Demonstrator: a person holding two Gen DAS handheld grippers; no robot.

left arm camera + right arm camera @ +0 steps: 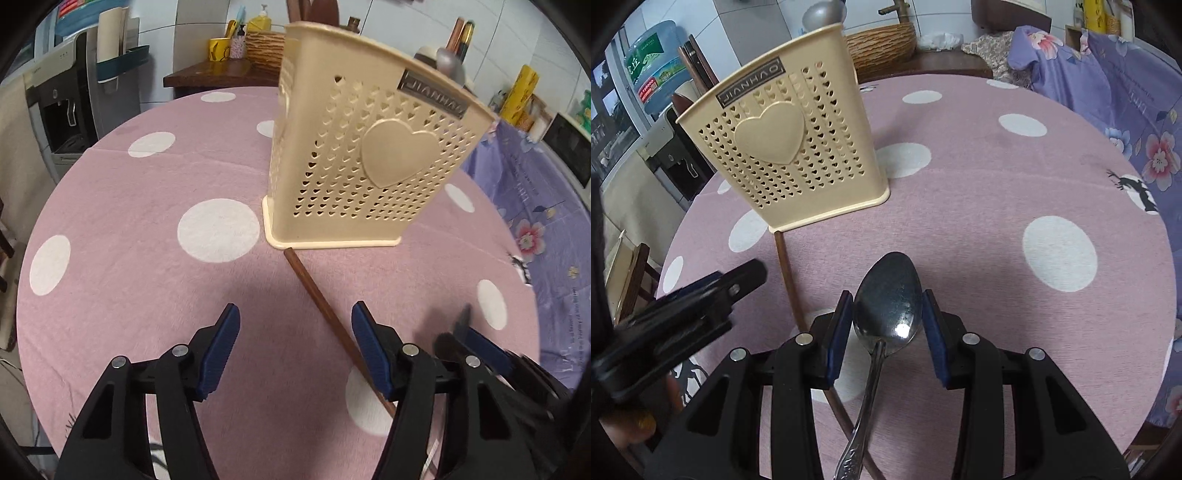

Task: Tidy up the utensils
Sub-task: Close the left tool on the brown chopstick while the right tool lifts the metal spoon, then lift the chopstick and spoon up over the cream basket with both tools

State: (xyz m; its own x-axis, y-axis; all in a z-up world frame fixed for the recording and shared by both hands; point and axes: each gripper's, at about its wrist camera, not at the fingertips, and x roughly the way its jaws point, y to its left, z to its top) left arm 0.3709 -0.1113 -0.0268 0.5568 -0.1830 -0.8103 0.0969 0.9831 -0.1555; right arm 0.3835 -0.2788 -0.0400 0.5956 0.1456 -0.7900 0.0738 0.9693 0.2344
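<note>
The right hand-held gripper (pixel 886 325) has its blue pads on either side of the bowl of a metal spoon (pixel 888 302), which points forward toward the cream utensil holder (pixel 786 147). The pads look to be touching the bowl's edges, so I judge it gripping the spoon, though whether the spoon is lifted off the cloth I cannot tell. The left hand-held gripper (pixel 291 339) is open and holds nothing; a brown chopstick (pixel 321 306) lies on the bench, passing near its right pad, its far tip touching the holder's base.

The holder stands upright toward the far middle of the round bench (pixel 122 229), with a spoon and other handles already showing above its rim.

The step in hand appears to be carrying the spoon to the holder. A bowl pinched by its curved edges can slip or swivel, so a firm, steady squeeze matters. Raise it well above the rim before moving across, tip the handle downward, and release only once the handle is inside the opening. The light holder could tip if bumped; the free left gripper could steady it.
</note>
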